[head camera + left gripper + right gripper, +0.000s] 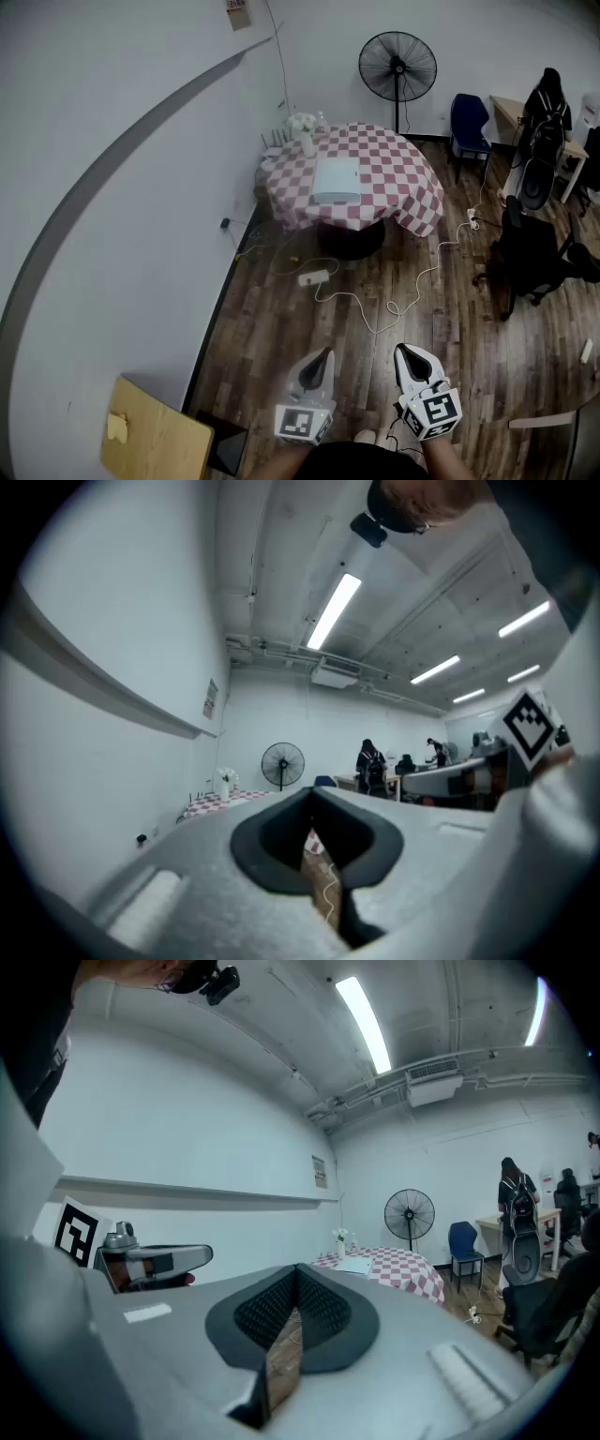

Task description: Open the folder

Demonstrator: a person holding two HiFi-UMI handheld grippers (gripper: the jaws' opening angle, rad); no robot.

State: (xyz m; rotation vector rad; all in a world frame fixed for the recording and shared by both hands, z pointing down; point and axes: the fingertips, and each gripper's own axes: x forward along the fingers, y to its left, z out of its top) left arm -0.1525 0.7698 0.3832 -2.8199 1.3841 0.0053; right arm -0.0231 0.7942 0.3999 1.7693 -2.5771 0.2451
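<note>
Cables across floor between far folder and left gripper, right gripper, jaws together, empty

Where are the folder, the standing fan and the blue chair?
folder (pixel 336 178), head view, middle of its cover.
standing fan (pixel 397 67), head view, hub of its cage.
blue chair (pixel 469 115), head view, its backrest.

no legible text, wall notice too blurred
</note>
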